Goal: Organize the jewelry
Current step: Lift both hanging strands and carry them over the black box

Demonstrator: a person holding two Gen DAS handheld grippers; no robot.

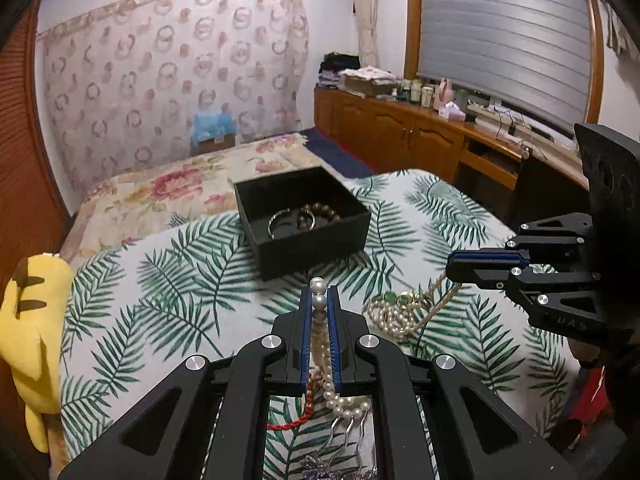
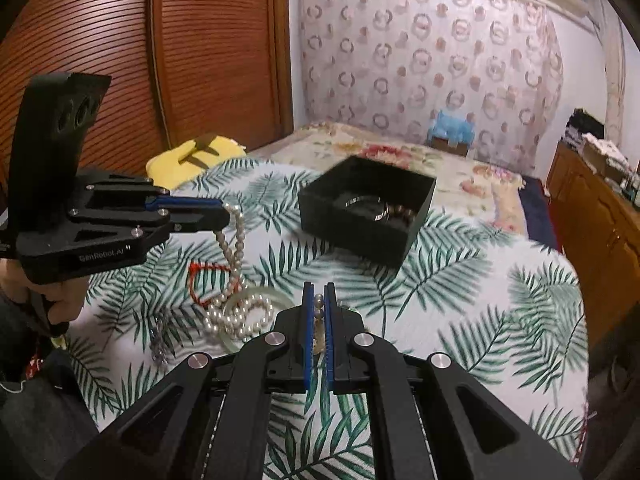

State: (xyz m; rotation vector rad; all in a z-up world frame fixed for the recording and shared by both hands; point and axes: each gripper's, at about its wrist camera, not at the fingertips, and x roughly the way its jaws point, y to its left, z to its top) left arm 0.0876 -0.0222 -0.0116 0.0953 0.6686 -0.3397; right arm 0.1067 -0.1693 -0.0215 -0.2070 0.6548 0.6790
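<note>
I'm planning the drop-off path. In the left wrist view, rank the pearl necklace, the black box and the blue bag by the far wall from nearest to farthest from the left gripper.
1. Pearl necklace: clamped in the left gripper.
2. Black box: straight ahead on the leaf-print cover, open.
3. Blue bag: far back, against the patterned curtain.

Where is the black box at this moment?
The black box sits open on the palm-leaf cloth, beyond both grippers and near the cloth's far edge; in the right wrist view it lies ahead, slightly right.
</note>
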